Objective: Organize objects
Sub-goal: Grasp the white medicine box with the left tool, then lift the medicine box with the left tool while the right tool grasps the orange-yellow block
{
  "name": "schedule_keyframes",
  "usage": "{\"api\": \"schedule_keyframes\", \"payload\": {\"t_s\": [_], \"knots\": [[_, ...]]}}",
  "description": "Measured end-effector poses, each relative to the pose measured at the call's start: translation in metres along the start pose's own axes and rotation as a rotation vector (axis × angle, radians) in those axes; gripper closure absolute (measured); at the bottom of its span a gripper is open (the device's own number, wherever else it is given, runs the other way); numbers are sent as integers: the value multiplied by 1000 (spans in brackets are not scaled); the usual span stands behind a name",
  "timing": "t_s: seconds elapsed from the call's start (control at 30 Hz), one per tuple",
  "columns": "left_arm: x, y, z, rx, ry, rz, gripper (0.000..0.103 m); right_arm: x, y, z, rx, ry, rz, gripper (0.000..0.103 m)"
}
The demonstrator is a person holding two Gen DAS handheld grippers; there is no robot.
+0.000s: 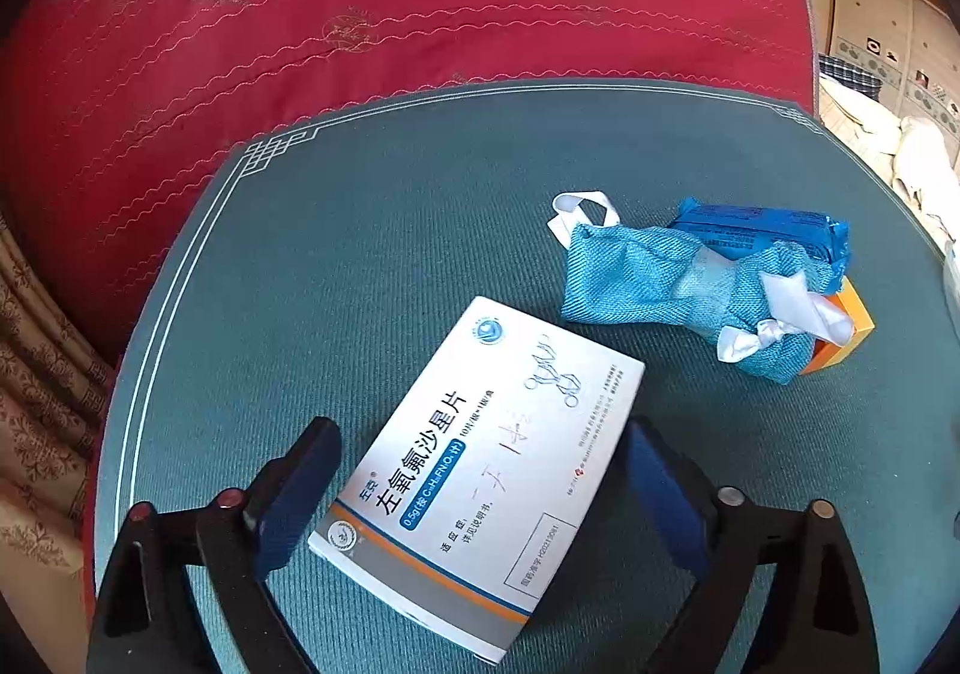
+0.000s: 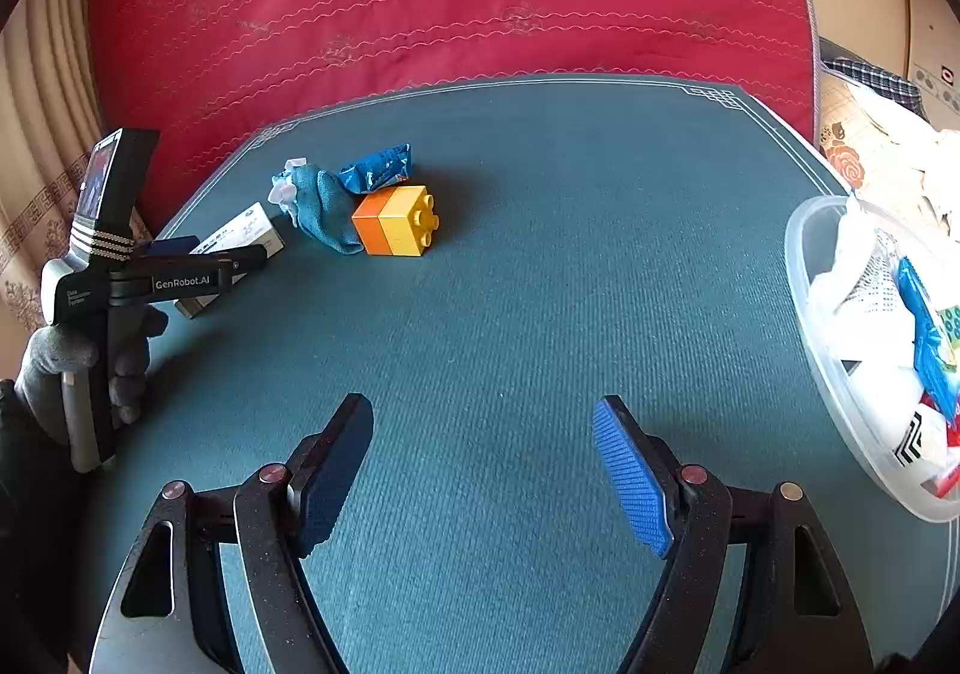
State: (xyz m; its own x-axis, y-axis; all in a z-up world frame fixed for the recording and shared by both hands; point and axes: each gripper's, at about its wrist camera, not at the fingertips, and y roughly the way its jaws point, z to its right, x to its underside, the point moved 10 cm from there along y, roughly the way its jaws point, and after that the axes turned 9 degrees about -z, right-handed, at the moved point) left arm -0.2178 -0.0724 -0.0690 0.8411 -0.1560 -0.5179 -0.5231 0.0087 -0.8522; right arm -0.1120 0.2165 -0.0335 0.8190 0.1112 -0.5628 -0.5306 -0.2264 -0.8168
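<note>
The white medicine box [image 1: 480, 476] looks a light, stiff carton with smooth printed faces, likely to dent if squeezed hard and to slip if pinched by a corner; I would judge the two long edges the best place to take it, across its narrow width. It lies flat on the green worktop [image 1: 390, 230], slantwise, and the left gripper [image 1: 480, 494] straddles its nearer half: one of the fingers [image 1: 294, 494] stands just off the box's left long edge, the other just off its right edge, spread and not yet pressing on the cardboard. Beyond the box's far end, near but not touching it, lies a soft blue mesh pouch [image 1: 660, 284], with a blue foil packet [image 1: 774, 233] against it and an orange-yellow toy brick [image 2: 396, 221] on the pouch's far side. The right gripper [image 2: 480, 476] hangs well away from the box over bare worktop, its fingers apart and holding nothing, with a clear plastic tub [image 2: 822, 266] of sorted things farther off still.
</note>
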Motion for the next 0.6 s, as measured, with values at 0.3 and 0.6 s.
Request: {"api": "schedule_keyframes", "payload": {"t_s": [0.3,0.6], "knots": [[5,-15,-17,57,-120,47,36,-38,28,-16,-39,26,-13,26],[3,-25,-27,76,-190,94,36,-81,50,-34,-25,20,11,26]]}}
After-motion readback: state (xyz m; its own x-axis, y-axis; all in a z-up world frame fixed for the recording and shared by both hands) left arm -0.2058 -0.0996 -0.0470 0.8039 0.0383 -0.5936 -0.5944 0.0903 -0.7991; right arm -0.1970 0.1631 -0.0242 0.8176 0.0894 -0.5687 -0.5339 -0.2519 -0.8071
